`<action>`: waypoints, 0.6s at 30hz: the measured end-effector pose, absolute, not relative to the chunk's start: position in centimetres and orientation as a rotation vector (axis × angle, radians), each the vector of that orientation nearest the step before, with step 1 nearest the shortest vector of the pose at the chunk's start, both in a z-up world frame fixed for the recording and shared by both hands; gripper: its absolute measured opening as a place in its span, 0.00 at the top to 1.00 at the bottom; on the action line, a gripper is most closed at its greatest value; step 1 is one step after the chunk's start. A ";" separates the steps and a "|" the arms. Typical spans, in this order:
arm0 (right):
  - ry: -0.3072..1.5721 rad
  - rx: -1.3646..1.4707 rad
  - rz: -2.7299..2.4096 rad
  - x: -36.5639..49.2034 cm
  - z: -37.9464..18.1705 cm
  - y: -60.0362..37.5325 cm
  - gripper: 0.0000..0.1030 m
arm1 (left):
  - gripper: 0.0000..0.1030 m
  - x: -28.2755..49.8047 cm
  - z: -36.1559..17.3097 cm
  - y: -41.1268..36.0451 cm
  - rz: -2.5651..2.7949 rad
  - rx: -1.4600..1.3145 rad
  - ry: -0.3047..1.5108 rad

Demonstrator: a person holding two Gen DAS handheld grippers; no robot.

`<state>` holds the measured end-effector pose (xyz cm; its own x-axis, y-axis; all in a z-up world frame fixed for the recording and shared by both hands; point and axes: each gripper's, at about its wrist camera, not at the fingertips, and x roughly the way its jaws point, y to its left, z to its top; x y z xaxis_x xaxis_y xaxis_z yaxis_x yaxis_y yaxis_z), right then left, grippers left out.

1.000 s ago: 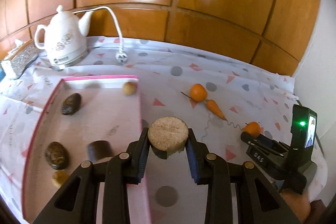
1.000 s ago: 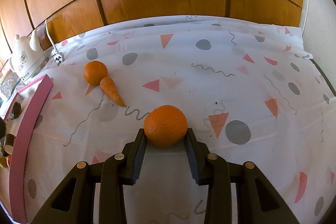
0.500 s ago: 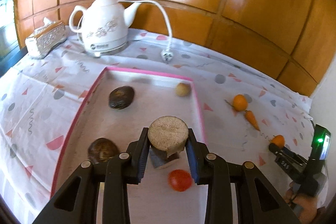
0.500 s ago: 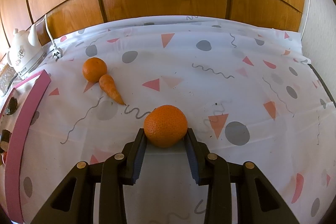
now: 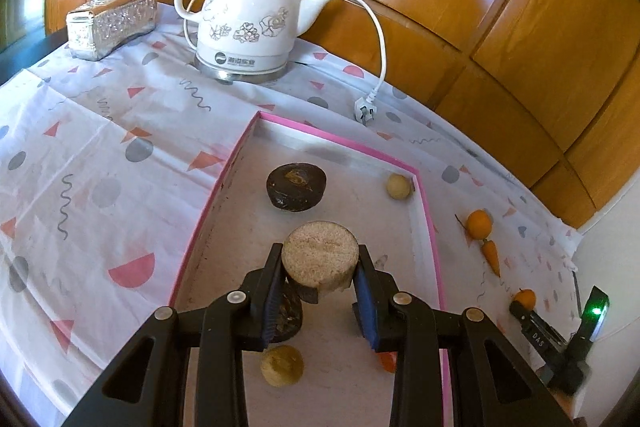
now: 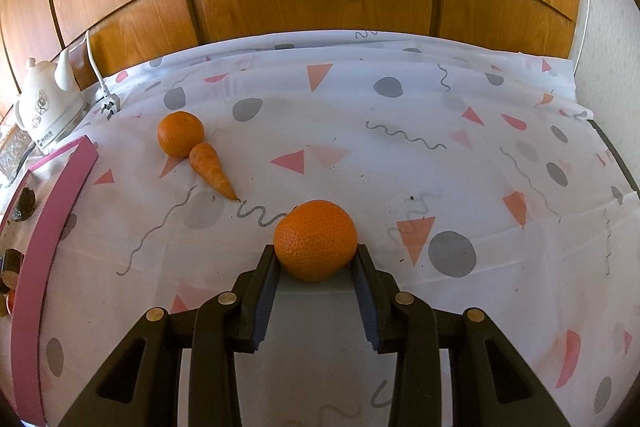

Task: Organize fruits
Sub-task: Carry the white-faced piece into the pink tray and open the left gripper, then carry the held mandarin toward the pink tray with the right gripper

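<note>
We hold our left gripper point(image 5: 320, 267) tilted down over the pink-rimmed tray point(image 5: 430, 223). Its two jaws squeeze a round tan fruit point(image 5: 320, 261) from both sides, so the fruit hangs above the tray floor. Going left to right in this view, we see a shiny tissue box point(image 5: 110, 23) at the back, then a white kettle point(image 5: 250, 23) with flowers painted on it. The kettle has a small logo and some printed characters on its base, but they are too small for us to read. Its white plug point(image 5: 366, 113) lies loose on the tablecloth point(image 5: 100, 147). Inside the tray sit a dark brown fruit point(image 5: 296, 187), a small pale ball point(image 5: 399, 186) in the far corner, and a yellowish fruit point(image 5: 282, 365) close to us. Right of the tray lie a small orange point(image 5: 479, 223) and a carrot point(image 5: 491, 255), touching each other.

Our right gripper point(image 6: 316, 261) also points down at the table. Its jaws press on a big orange point(image 6: 316, 239), which seems to rest on the cloth. It carries black letters that look like "DAS", seen from the left camera.
</note>
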<state>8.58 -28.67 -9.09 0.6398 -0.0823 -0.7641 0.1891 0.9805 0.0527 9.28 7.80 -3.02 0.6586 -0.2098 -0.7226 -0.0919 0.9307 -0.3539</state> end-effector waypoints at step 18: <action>0.858 0.151 -0.144 8.5 -9.0 -29.0 0.64 | 0.65 9.8 -4.2 6.1 0.037 -0.253 0.882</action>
